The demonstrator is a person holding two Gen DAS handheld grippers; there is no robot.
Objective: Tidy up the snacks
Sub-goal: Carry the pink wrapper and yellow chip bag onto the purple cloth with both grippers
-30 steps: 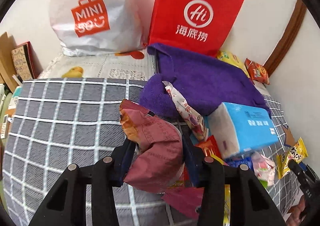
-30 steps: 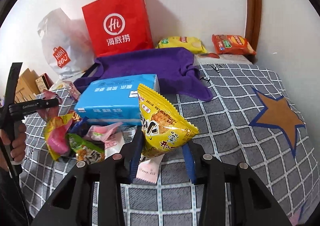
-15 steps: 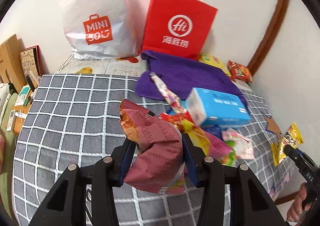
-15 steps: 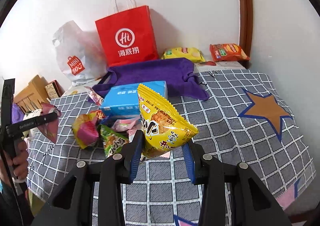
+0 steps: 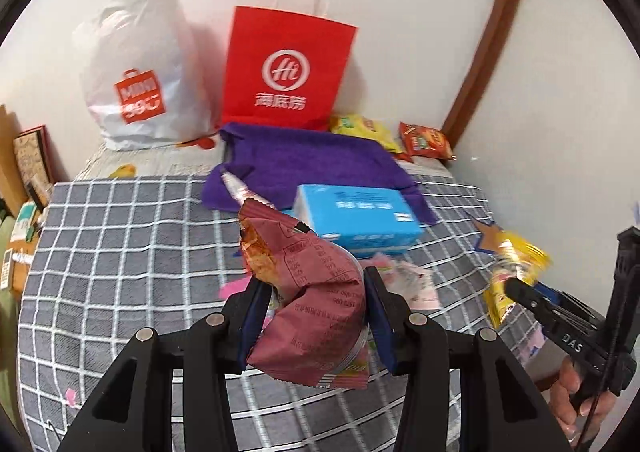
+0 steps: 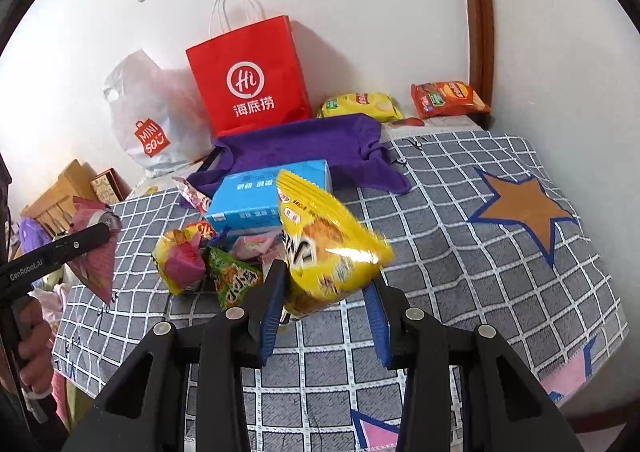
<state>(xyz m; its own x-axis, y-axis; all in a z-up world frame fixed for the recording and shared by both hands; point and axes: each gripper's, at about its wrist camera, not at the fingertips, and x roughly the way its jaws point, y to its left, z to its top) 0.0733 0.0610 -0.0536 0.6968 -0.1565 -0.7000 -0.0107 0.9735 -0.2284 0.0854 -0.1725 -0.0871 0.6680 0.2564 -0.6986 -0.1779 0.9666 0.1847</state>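
Your left tool (image 5: 316, 312) pinches the maroon snack bag (image 5: 308, 292) at lower centre; your right tool (image 6: 326, 312) pinches the yellow chip bag (image 6: 324, 252), above the bed (image 6: 460, 252). Keep both grips firm, carry them clear of the snack pile (image 6: 208, 260), and group like with like.

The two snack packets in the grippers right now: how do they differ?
Colour: the left gripper holds a maroon packet; the right gripper holds a yellow packet.
Shape: the maroon packet is crumpled and folded over, while the yellow packet looks puffed and smoother.
Print: the maroon packet shows small label text, the yellow packet a food picture with bold characters.
Shared: each is clamped between blue pads above the checked bedspread.
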